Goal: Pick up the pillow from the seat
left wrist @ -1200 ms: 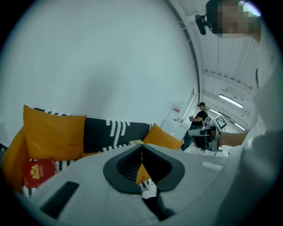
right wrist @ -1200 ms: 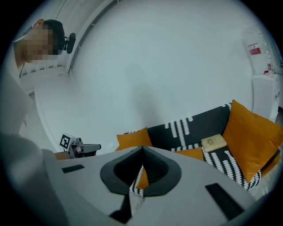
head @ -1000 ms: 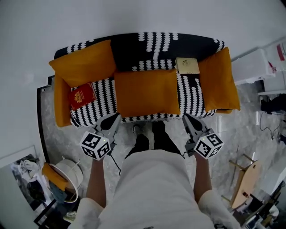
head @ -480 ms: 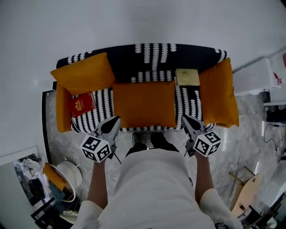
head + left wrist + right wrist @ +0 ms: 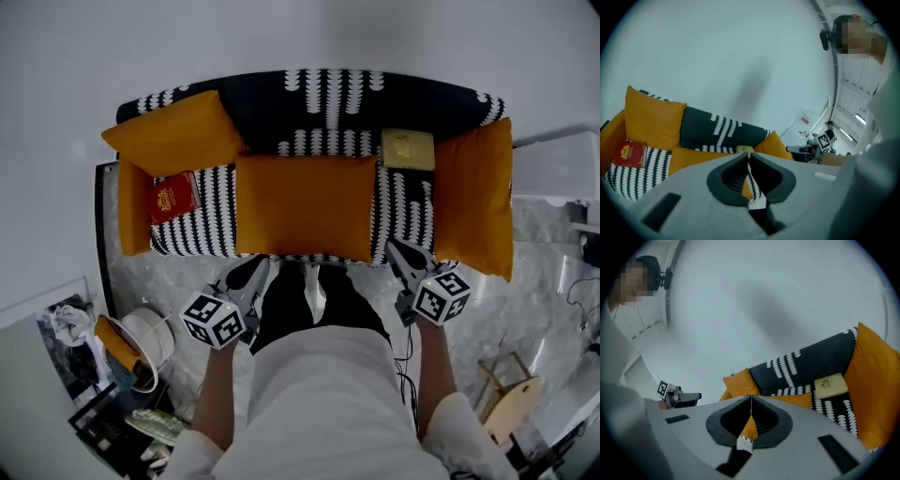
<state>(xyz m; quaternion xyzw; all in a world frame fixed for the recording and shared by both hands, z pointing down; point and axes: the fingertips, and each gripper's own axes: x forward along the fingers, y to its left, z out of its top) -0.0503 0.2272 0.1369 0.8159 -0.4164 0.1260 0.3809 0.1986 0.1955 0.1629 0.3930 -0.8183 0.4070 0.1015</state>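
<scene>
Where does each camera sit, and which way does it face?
Head view: on the person's head, looking steeply down at the sofa; torso, left claw, right claw show.
Left gripper view: on the left claw, along its shut jaws across the sofa, red book at left; right claw at right.
Right gripper view: on the right claw, along its shut jaws across the sofa, pale book at right; left claw at left.
Shared: all see the seat pillow.

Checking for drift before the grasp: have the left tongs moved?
Yes. The left tongs drew back toward the person: their tips overlapped the front edge of the sofa earlier, now lie just off it.
</scene>
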